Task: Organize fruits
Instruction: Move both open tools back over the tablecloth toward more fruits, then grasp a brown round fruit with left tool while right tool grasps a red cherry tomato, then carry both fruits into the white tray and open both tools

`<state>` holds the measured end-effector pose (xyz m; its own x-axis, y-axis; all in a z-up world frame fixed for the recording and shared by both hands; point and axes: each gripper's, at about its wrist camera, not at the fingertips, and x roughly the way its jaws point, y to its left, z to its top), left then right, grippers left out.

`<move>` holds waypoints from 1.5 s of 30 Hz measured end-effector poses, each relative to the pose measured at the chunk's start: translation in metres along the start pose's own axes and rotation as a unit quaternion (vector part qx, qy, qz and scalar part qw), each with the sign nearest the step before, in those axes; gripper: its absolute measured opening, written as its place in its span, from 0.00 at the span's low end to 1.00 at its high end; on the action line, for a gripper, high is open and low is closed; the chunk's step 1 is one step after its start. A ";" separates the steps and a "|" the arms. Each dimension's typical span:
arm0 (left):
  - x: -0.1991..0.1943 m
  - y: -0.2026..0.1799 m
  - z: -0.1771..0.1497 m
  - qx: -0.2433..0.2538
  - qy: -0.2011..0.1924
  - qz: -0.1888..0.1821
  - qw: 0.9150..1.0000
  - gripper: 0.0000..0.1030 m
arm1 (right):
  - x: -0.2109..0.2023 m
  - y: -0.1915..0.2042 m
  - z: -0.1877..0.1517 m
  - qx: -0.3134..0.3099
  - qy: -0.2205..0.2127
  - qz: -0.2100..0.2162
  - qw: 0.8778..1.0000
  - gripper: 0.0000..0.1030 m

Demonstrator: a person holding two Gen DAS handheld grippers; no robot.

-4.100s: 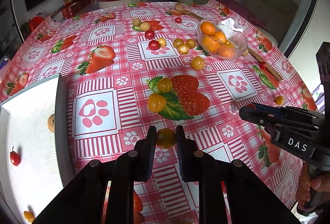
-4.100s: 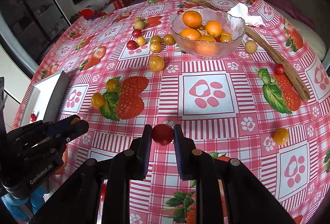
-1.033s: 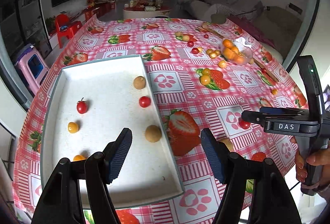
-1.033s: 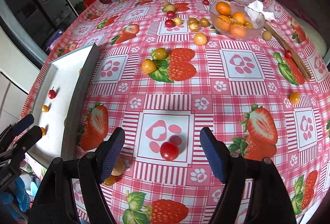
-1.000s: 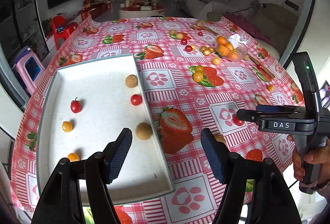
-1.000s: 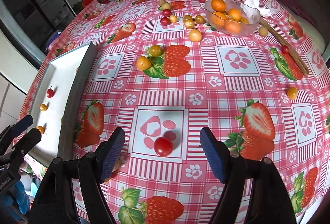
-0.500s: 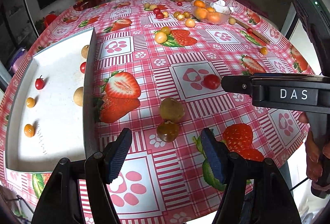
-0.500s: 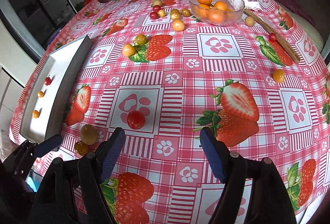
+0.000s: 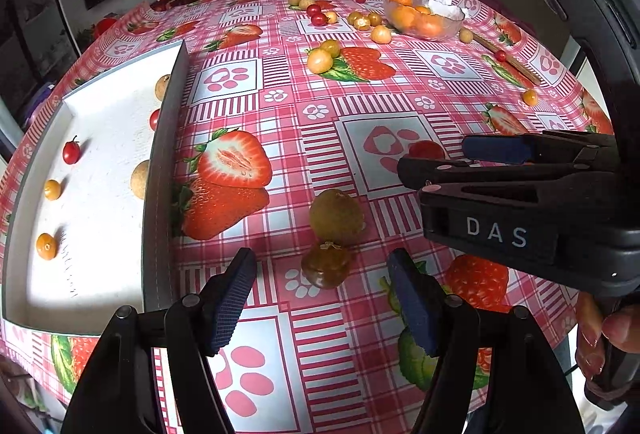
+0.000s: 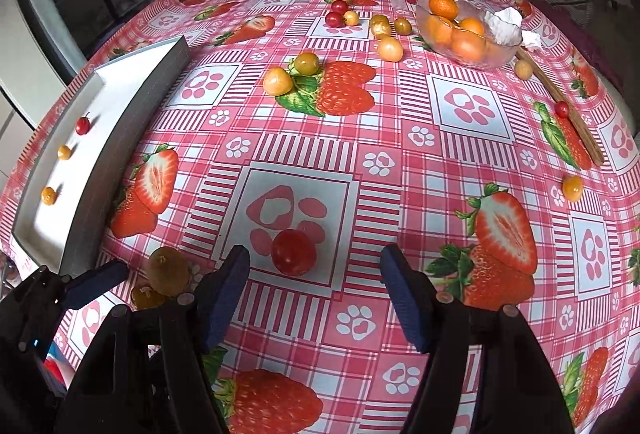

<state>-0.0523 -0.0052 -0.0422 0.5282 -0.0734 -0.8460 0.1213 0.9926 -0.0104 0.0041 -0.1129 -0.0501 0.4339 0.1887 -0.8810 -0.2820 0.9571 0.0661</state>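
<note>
left wrist view: left gripper (image 9: 322, 304) has its jaws wide apart, nothing in them. The brown fruit (image 9: 326, 265) sits on the tabletop (image 9: 280, 106) dead ahead, just past the tips, with the greenish fruit (image 9: 337, 217) touching it behind. Both roundish, so no real long axis; the brown one's stem faces up. Tray (image 9: 160, 170) is off to the left.

right wrist view: right gripper (image 10: 314, 292) jaws also spread, empty. Red tomato (image 10: 294, 252) lies on the tabletop just ahead, a bit left of centre. Round, no axis to line up. I'd say each hand is nearest its own fruit.
</note>
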 end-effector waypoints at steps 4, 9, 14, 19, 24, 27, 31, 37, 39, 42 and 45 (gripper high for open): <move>-0.002 -0.002 0.001 0.006 -0.005 -0.014 1.000 0.35 | -0.002 0.000 0.000 -0.011 -0.006 -0.005 1.000 0.25; -0.005 0.007 0.001 -0.018 -0.005 -0.055 0.998 0.22 | -0.008 -0.016 -0.004 0.030 -0.002 0.032 0.999 0.22; -0.012 0.014 -0.001 -0.033 -0.009 -0.065 0.997 0.22 | -0.015 -0.028 -0.010 0.057 0.001 0.051 0.997 0.22; -0.026 0.023 0.000 -0.039 -0.023 -0.069 0.997 0.22 | -0.022 -0.036 -0.011 0.073 0.003 0.066 0.995 0.22; -0.042 0.044 0.002 -0.050 -0.041 -0.065 0.996 0.22 | -0.031 -0.033 -0.006 0.073 0.001 0.075 0.994 0.22; -0.051 0.063 0.002 -0.065 -0.052 -0.055 0.995 0.22 | -0.035 -0.026 -0.001 0.070 -0.002 0.083 0.994 0.22; -0.060 0.095 0.000 -0.087 -0.065 -0.031 0.994 0.22 | -0.038 -0.010 0.009 0.057 -0.003 0.092 0.994 0.22; -0.068 0.149 -0.006 -0.129 -0.075 0.007 0.989 0.22 | -0.042 0.022 0.025 0.029 -0.005 0.107 0.994 0.22; -0.069 0.165 -0.009 -0.143 -0.077 0.018 0.987 0.22 | -0.041 0.035 0.031 0.022 -0.004 0.114 0.993 0.22; -0.066 0.186 -0.013 -0.160 -0.077 0.033 0.984 0.22 | -0.039 0.054 0.039 0.009 -0.003 0.122 0.992 0.22; -0.061 0.203 -0.017 -0.171 -0.070 0.051 0.981 0.22 | -0.036 0.076 0.047 -0.007 -0.001 0.129 0.992 0.22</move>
<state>-0.0740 0.2024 -0.0021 0.6367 0.0395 -0.7701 -0.2142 0.9684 -0.1274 0.0074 -0.0365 0.0084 0.3468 0.4268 -0.8352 -0.3960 0.8739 0.2821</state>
